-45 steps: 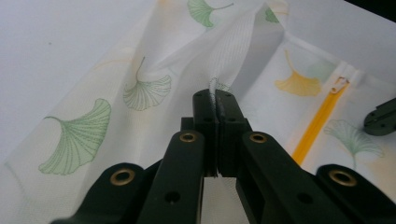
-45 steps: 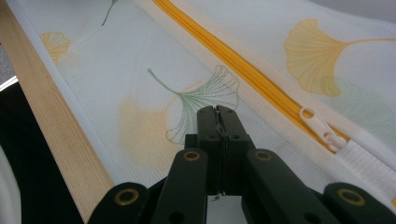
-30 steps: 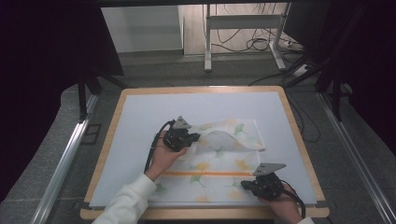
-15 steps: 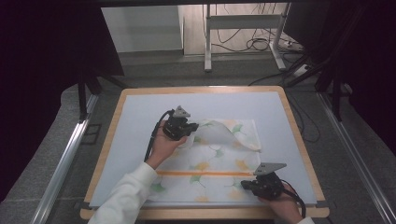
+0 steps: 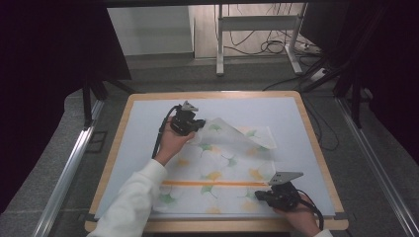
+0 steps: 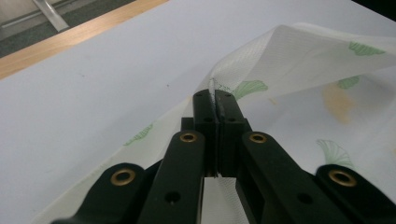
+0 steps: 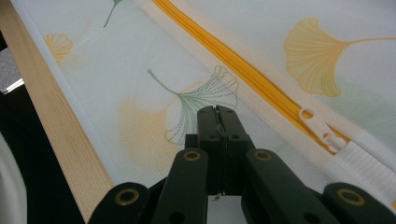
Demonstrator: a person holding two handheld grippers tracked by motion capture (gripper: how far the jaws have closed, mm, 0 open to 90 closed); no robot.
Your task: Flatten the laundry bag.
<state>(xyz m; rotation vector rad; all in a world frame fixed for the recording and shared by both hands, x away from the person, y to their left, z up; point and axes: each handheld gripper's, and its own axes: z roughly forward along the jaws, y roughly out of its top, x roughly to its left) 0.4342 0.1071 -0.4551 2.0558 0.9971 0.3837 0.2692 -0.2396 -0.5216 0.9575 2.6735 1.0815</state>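
A white mesh bag (image 5: 222, 168) printed with green and yellow ginkgo leaves is spread across the lower middle of the high view, on the pale blue mat (image 5: 296, 123) of a wood-edged table (image 5: 316, 148). Its orange zipper (image 5: 212, 183) is seen running straight across the lower part of the bag, and the white zipper pull (image 7: 322, 132) is picked out at the right of the right gripper view. The upper left corner of the bag is lifted off the mat and folded over toward the right, and that corner is clamped between the closed jaws of the left gripper (image 5: 196, 126), just left of centre in the frame; in the left gripper view the fabric is pinched at the very tips (image 6: 215, 95), with the cloth arching away to the upper right. At the lower right of the frame, the right gripper (image 5: 262, 196) is held low on the bag below the zipper, its jaws pressed together on a thin fold of the mesh (image 7: 216, 116). A white sleeve (image 5: 133, 202) is seen entering from the bottom left.
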